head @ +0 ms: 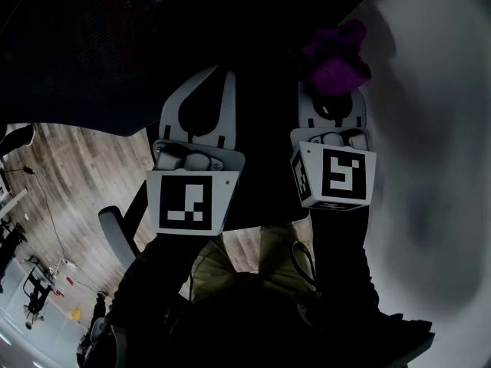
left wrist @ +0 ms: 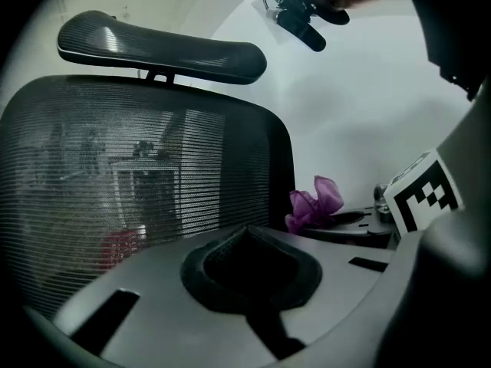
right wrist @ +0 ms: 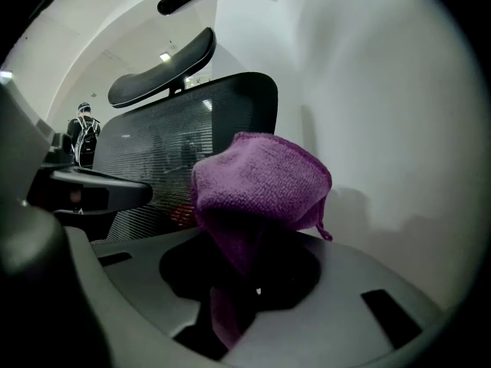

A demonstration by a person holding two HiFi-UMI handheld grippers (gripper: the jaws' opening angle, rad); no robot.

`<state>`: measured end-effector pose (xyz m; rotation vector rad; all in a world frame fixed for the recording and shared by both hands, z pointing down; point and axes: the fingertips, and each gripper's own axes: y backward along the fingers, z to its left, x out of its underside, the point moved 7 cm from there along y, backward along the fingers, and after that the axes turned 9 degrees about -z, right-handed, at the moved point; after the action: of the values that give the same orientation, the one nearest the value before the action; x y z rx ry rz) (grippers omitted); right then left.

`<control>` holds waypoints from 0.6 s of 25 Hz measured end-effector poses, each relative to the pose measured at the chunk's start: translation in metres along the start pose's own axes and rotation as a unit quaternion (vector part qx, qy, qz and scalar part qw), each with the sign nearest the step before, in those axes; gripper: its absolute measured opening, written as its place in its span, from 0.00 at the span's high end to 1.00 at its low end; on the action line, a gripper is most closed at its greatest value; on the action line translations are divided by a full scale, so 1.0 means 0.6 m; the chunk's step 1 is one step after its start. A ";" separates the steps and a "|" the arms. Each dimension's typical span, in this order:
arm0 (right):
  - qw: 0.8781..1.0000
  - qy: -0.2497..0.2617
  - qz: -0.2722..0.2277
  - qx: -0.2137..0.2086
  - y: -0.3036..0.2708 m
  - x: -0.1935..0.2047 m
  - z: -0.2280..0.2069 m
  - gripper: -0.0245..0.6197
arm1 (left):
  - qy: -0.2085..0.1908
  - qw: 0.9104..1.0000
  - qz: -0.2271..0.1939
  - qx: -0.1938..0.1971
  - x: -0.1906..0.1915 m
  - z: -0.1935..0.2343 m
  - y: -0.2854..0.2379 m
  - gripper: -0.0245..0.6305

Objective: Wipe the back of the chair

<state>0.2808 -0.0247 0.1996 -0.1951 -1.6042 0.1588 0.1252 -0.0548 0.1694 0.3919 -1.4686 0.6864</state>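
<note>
The chair's black mesh back (left wrist: 138,182) stands upright just ahead of my left gripper (left wrist: 247,234), whose jaws are shut with nothing between them. Above the back sits a curved black headrest (left wrist: 161,48). My right gripper (head: 331,90) is shut on a bunched purple cloth (right wrist: 261,182), which hides its fingertips. That cloth (left wrist: 314,205) hangs just off the right edge of the chair back (right wrist: 192,129), close to it; contact is unclear. In the head view both grippers point up side by side, the left gripper (head: 221,73) against the dark chair back (head: 84,52), the cloth (head: 335,56) at its right edge.
A white wall (head: 430,129) rises close behind and to the right of the chair. Wooden floor (head: 69,175) shows at lower left, with a grey chair part (head: 115,236) beside my legs. A person (right wrist: 83,133) stands far off beyond the mesh.
</note>
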 end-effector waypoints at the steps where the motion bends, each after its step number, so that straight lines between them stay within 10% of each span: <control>1: 1.000 0.000 0.000 0.001 0.000 0.000 -0.002 0.82 | 0.000 1.000 0.001 0.000 0.000 -0.001 -0.001 0.95; 15: 0.999 -0.026 -0.002 0.024 0.015 0.005 -0.045 0.82 | -0.005 1.000 0.005 0.010 0.001 -0.025 -0.003 0.95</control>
<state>0.3079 -0.0156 0.2015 -0.1512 -1.6501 0.2003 0.1377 -0.0465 0.1688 0.4046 -1.4756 0.7072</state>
